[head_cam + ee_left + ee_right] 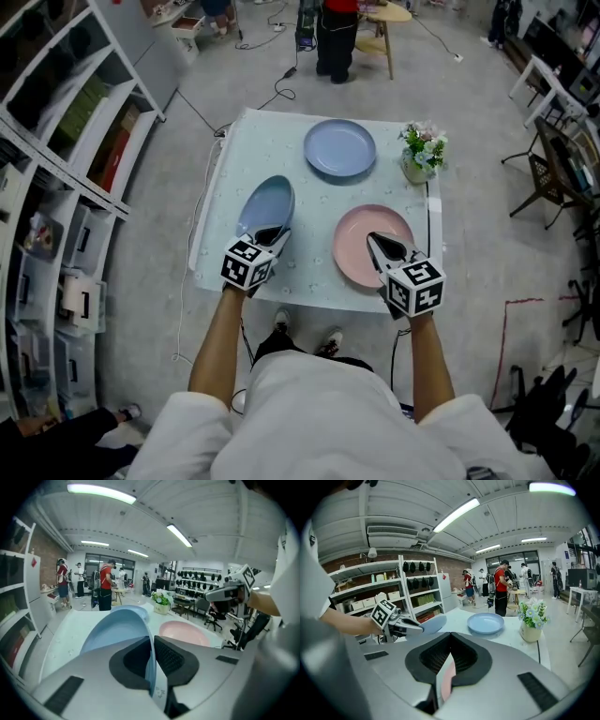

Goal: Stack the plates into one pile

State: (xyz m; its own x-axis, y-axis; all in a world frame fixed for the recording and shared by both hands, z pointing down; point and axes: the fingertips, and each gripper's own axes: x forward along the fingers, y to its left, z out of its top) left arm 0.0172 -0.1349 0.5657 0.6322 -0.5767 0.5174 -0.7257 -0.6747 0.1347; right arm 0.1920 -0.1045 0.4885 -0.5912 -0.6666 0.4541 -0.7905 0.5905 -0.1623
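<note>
The left gripper (270,234) is clamped on the rim of the tilted light blue plate (265,204) by the table's (281,141) left edge, the right gripper (382,246) is clamped on the pink plate's (352,246) rim near the front right corner, and the empty periwinkle plate (339,148) sits at the far edge beside a vase (416,170) holding flowers (424,142).

Bright ceiling strip lights (101,492), soft shadows, fisheye-warped edges.
</note>
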